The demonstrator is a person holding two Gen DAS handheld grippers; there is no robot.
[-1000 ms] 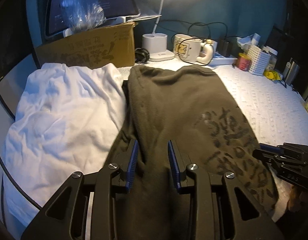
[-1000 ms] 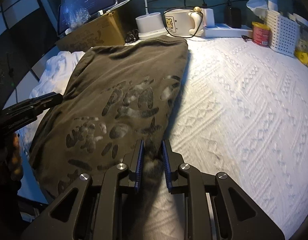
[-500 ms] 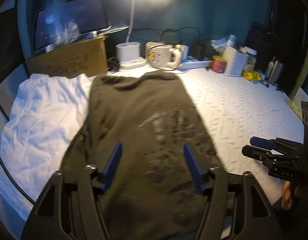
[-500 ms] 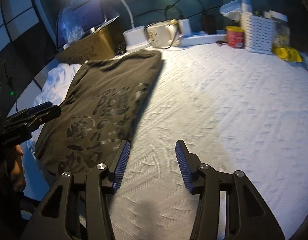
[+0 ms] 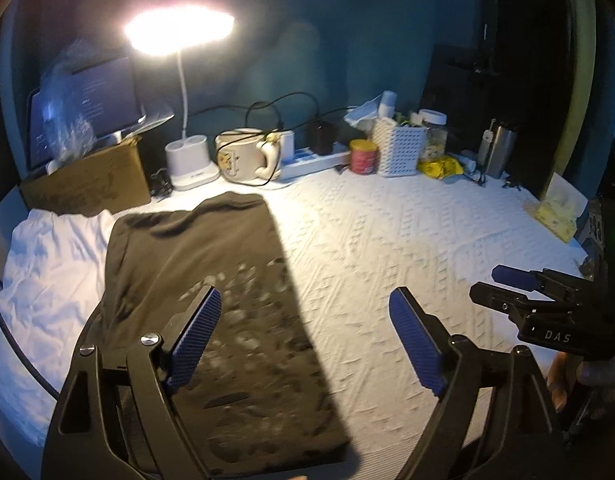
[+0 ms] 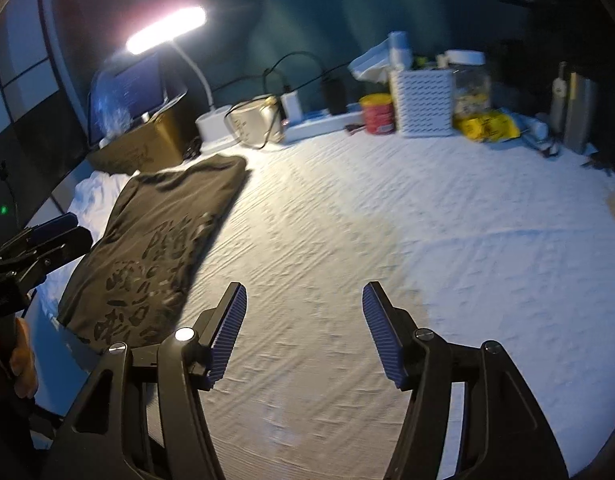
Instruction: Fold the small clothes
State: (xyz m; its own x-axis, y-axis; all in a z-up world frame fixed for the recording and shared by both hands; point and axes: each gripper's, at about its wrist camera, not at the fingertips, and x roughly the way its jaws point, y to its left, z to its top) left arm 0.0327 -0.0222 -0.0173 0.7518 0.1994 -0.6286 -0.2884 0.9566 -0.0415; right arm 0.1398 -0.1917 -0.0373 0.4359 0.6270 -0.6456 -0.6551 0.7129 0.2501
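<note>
A folded olive-brown shirt (image 5: 211, 304) with a dark print lies flat on the white textured cover (image 5: 387, 248), partly over a crumpled white garment (image 5: 47, 280) at the left. My left gripper (image 5: 305, 300) hovers above the shirt's right edge, its jaws opening wide with nothing between them. In the right wrist view the shirt (image 6: 159, 248) lies to the left, and my right gripper (image 6: 303, 294) hangs over bare cover, jaws opening and empty. The right gripper (image 5: 507, 280) also shows at the left view's right edge, and the left gripper (image 6: 55, 232) at the right view's left edge.
Along the back stand a cardboard box (image 5: 87, 184), a lit desk lamp (image 5: 179, 32), a white mug (image 5: 243, 160), a power strip (image 5: 315, 160), a red can (image 5: 363, 156), a white basket (image 5: 399, 148) and a steel bottle (image 5: 501, 152). A laptop screen (image 5: 91, 96) glows behind the box.
Both grippers let go of the shirt, opened wide and drew back and up. The shirt stays folded on the cover; the right gripper now hangs over bare cover beside it.
</note>
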